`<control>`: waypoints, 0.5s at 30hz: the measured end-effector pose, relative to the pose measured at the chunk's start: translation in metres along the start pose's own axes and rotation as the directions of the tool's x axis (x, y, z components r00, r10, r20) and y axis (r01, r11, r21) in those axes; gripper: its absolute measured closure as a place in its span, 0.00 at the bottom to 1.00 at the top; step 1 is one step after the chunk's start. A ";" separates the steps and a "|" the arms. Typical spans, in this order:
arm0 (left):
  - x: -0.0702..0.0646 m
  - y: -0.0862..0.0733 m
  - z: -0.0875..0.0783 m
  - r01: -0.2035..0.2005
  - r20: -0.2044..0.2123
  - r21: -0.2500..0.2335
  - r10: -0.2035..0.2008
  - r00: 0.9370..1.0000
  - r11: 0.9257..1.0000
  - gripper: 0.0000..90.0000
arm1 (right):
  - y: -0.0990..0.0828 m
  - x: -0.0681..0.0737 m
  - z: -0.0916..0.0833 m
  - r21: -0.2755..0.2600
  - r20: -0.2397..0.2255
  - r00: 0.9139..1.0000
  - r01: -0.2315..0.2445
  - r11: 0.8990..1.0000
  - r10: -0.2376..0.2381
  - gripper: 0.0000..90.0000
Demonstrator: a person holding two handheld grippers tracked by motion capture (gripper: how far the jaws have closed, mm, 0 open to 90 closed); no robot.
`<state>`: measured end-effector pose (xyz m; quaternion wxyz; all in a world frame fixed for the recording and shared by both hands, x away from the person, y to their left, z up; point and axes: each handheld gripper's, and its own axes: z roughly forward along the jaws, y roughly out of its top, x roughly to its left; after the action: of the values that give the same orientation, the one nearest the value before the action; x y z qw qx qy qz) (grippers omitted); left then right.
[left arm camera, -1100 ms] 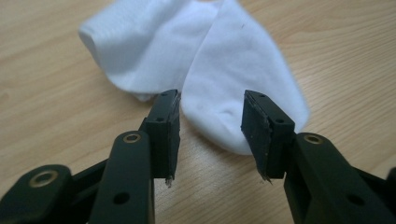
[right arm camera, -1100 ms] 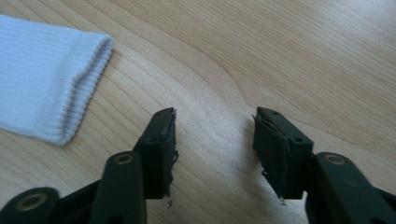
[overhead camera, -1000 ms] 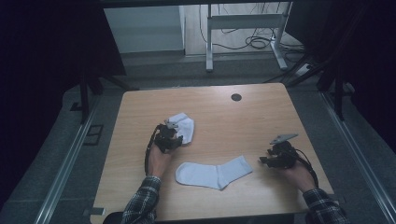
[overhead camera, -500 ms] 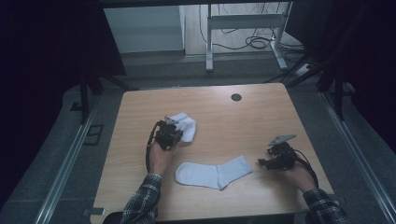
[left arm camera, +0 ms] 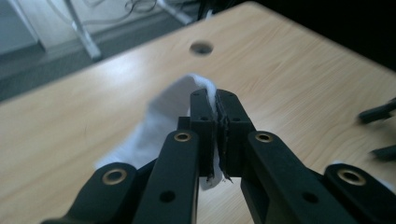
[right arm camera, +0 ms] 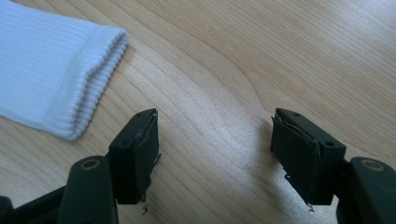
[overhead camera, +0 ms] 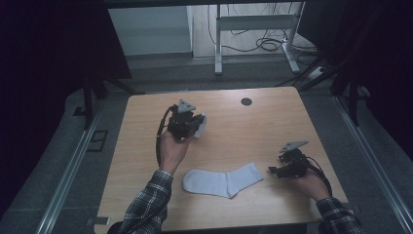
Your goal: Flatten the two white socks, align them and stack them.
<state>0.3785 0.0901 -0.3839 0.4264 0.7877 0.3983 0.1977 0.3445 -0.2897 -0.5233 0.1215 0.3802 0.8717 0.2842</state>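
Since a moment ago, the left gripper [overhead camera: 195, 123] has closed its fingers on a white sock [left arm camera: 168, 107] and lifted it off the counter [overhead camera: 229, 122], ready for pairing, while the right gripper [overhead camera: 273, 170], fingers just opened wider and empty, waits beside the flat sock [overhead camera: 221, 179].

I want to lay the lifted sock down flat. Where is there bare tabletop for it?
The widest bare wood lies between the left gripper, shut on the lifted sock, the round hole and the open right gripper. The left edge of the table is bare too. The near middle is taken by the flat sock.
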 end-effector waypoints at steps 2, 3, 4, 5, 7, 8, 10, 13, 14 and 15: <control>-0.007 0.014 -0.011 -0.018 0.012 -0.036 0.019 1.000 0.999 0.96 | 0.000 0.000 0.000 0.002 0.000 1.000 -0.002 1.000 0.002 0.36; -0.012 0.022 -0.018 -0.030 0.018 -0.058 0.032 0.999 0.998 0.96 | 0.000 0.000 0.000 0.002 -0.002 1.000 -0.002 1.000 0.002 0.36; -0.015 0.026 -0.023 -0.035 0.022 -0.073 0.037 0.999 0.997 0.96 | 0.000 0.000 0.000 0.002 -0.002 1.000 -0.002 1.000 0.002 0.36; -0.019 0.032 -0.029 -0.041 0.028 -0.093 0.043 0.999 0.995 0.96 | 0.000 0.000 0.000 0.003 0.001 1.000 -0.001 1.000 0.001 0.36; -0.024 0.039 -0.040 -0.049 0.033 -0.125 0.054 0.998 0.991 0.96 | 0.000 0.000 0.000 0.004 -0.001 1.000 0.000 1.000 0.000 0.36; -0.024 0.040 -0.043 -0.058 0.030 -0.125 0.062 0.998 0.990 0.96 | 0.000 0.000 0.000 0.005 -0.001 1.000 0.000 1.000 0.000 0.36; -0.023 0.036 -0.043 -0.057 0.020 -0.107 0.059 0.998 0.993 0.96 | 0.000 0.001 -0.001 0.006 -0.002 1.000 0.001 1.000 -0.001 0.35; -0.012 0.016 -0.031 -0.026 0.014 -0.032 0.027 1.000 0.999 0.95 | 0.000 0.001 -0.001 0.007 -0.002 1.000 0.002 1.000 -0.002 0.35; -0.007 0.006 -0.024 -0.008 0.017 0.000 0.008 1.000 1.000 0.95 | 0.000 0.001 -0.001 0.007 -0.003 1.000 0.002 1.000 -0.002 0.35; 0.001 -0.008 -0.016 0.014 0.019 0.038 -0.014 1.000 0.999 0.95 | 0.000 0.001 -0.001 0.008 -0.003 1.000 0.002 1.000 -0.002 0.35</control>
<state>0.3649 0.1012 -0.3817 0.4166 0.7946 0.4034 0.1797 0.3436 -0.2892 -0.5228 0.1189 0.3795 0.8734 0.2812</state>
